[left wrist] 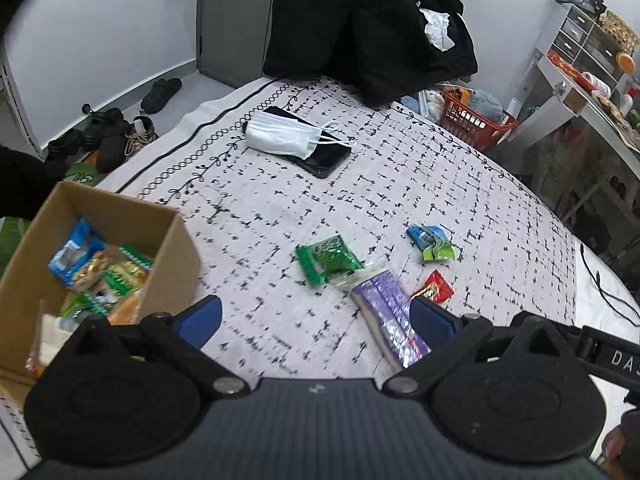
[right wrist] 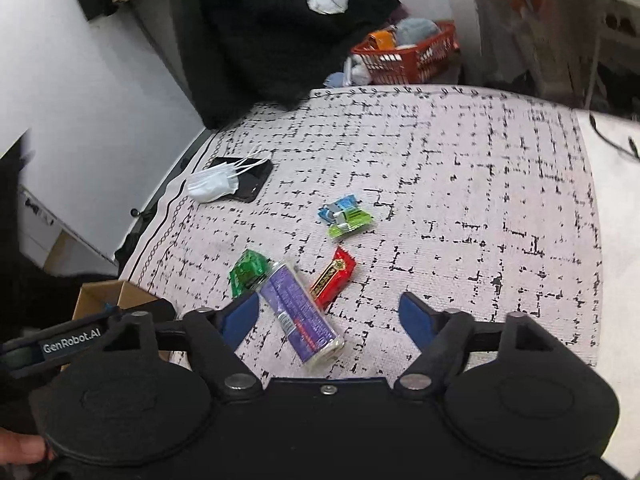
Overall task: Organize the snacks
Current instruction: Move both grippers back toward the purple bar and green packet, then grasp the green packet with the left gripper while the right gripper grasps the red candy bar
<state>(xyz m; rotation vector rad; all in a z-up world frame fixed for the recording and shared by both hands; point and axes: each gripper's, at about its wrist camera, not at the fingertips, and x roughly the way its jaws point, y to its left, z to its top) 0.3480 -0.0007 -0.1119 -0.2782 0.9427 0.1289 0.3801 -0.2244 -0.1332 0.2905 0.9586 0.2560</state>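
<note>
A cardboard box [left wrist: 176,240] at the left holds several snack packets [left wrist: 100,276]. On the patterned cloth lie a green packet [left wrist: 328,258] [right wrist: 248,270], a purple packet [left wrist: 386,316] [right wrist: 300,314], a red packet [left wrist: 436,288] [right wrist: 334,282] and a blue-and-green packet [left wrist: 432,242] [right wrist: 346,216]. My left gripper [left wrist: 316,320] is open and empty above the cloth, between the box and the purple packet. My right gripper [right wrist: 328,316] is open and empty, with the purple packet lying between its fingers below.
A white face mask [left wrist: 282,138] lies on a black phone [left wrist: 328,156] at the far side of the cloth. Black clothing [left wrist: 368,24] is piled behind. An orange basket [left wrist: 476,120] and shoes [left wrist: 112,136] sit on the floor. A cable [left wrist: 600,280] runs at the right.
</note>
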